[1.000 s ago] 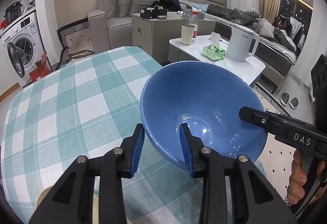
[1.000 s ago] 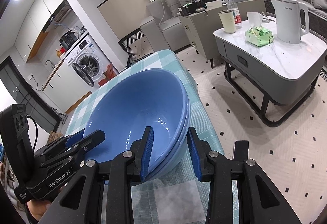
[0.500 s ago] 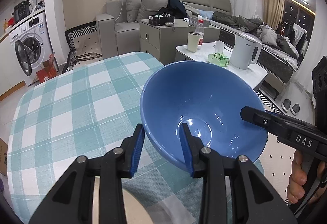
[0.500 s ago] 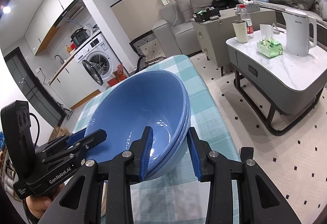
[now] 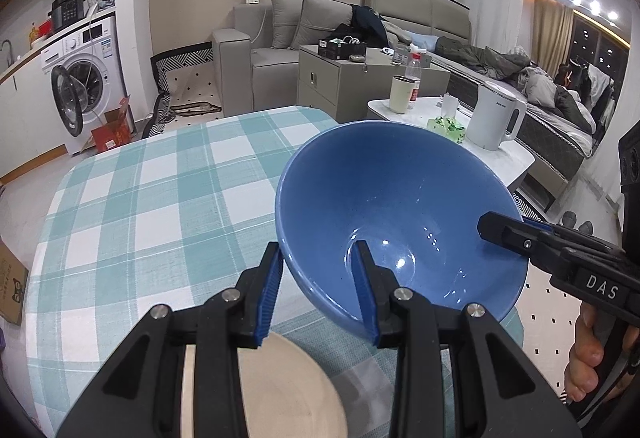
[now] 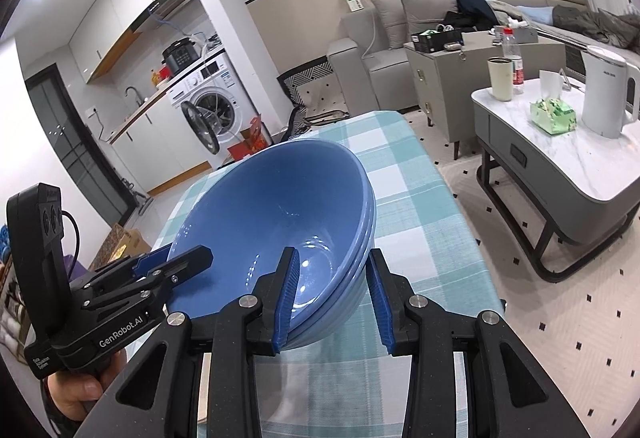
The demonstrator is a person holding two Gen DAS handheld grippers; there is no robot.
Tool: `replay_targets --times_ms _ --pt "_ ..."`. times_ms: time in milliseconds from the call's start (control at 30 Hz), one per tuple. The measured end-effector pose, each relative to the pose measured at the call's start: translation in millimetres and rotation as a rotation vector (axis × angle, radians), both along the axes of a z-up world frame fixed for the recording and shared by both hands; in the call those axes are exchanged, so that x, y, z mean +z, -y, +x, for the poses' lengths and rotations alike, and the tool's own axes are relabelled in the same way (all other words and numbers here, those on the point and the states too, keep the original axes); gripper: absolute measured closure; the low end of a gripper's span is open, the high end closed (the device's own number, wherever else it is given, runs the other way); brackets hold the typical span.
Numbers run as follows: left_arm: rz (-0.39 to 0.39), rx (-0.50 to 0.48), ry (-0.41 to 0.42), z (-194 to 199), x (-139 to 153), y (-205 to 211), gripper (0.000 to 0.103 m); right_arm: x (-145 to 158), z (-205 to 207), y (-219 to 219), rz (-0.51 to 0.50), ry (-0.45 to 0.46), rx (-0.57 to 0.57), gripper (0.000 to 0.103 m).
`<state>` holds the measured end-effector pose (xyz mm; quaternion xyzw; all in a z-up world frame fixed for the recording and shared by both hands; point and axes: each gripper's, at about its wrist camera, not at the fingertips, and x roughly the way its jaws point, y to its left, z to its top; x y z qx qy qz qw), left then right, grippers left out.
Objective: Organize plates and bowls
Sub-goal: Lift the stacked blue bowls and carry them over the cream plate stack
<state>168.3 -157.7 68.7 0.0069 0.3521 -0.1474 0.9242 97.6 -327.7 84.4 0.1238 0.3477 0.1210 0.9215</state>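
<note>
Desk: round desk under a teal-and-white checked cloth [image 5: 132, 206]; the landmark for all places below.
Room: white front-loading washing machine [image 5: 82, 78] with its door open, beyond the desk's far left edge; grey sofa [image 5: 272, 50] behind the desk; white marble-topped coffee table [image 6: 560, 158] off the desk's right side, carrying a white electric kettle [image 6: 606, 94], a green tissue pack [image 6: 554, 116] and a cream tumbler [image 6: 500, 78]. Floor is pale tile with small black diamonds.
Left claw [image 5: 316, 286]: narrow, clamped on the near-left rim of the stack of glossy blue ceramic bowls [image 5: 400, 210]; one blue-padded finger lies outside the wall, the other inside.
Right claw [image 6: 334, 298]: narrow, clamped on the stack's right rim, one finger inside the top bowl, the other outside the nested walls. Three rims show at this side in the right wrist view.
Bowl stack: held between both claws above the right part of the desk, tilted; cannot tell whether its base touches the cloth.
Plate: flat round beige plate [image 5: 276, 390] on the cloth at the desk's near edge, below the left claw and just beside the stack's underside.
Hands: a hand [image 5: 592, 358] grips the right claw's handle; another hand [image 6: 76, 394] grips the left one.
</note>
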Motion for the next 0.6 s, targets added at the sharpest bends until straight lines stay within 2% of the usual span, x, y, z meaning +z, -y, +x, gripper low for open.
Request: replay_targets --times_ms 600 --pt "0.003 0.072 0.023 -36.7 7.0 -50.9 0.069 12.3 -19.5 -53.1 -0.032 0.042 0.118 0.068"
